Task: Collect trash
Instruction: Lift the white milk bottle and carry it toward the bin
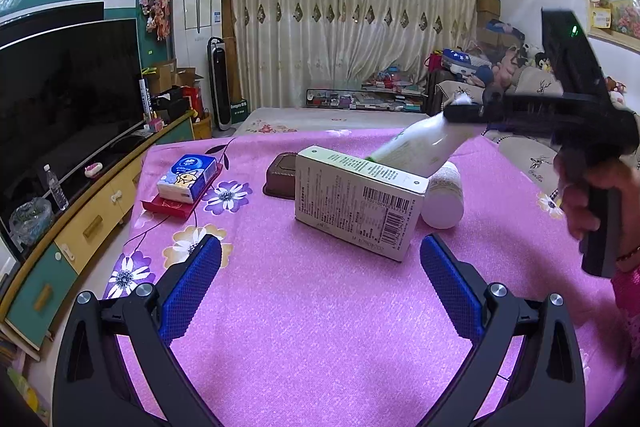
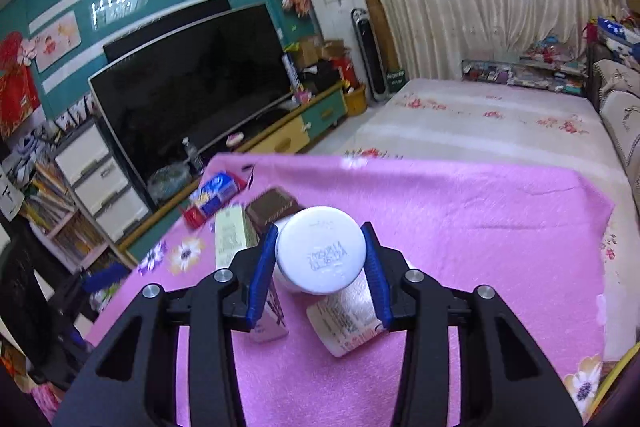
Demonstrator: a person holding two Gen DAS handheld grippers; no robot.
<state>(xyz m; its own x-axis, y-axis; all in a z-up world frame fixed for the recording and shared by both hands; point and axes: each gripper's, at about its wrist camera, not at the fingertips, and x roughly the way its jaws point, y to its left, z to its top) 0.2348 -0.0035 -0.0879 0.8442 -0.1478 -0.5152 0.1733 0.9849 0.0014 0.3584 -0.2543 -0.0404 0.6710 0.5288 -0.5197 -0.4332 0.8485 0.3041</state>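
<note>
A glossy white plastic bottle [image 2: 320,251], a matt printed cardboard box [image 1: 360,203], fuzzy pink tablecloth [image 1: 320,307].

Left wrist cam sits low over the near edge of the pink tablecloth [image 1: 320,307], looking forward and a bit down across it toward the curtains [image 1: 352,19] at 12 o'clock, with the TV [image 1: 68,95] off at 9. Right wrist cam is tipped the same way but much closer in, its lens nearly on the white bottle [image 2: 320,253], TV at 10 o'clock and curtains at 1. Both views share the tablecloth, that bottle, the carton [image 1: 360,203], the tissue pack [image 1: 188,177], plus TV and curtains.
</note>
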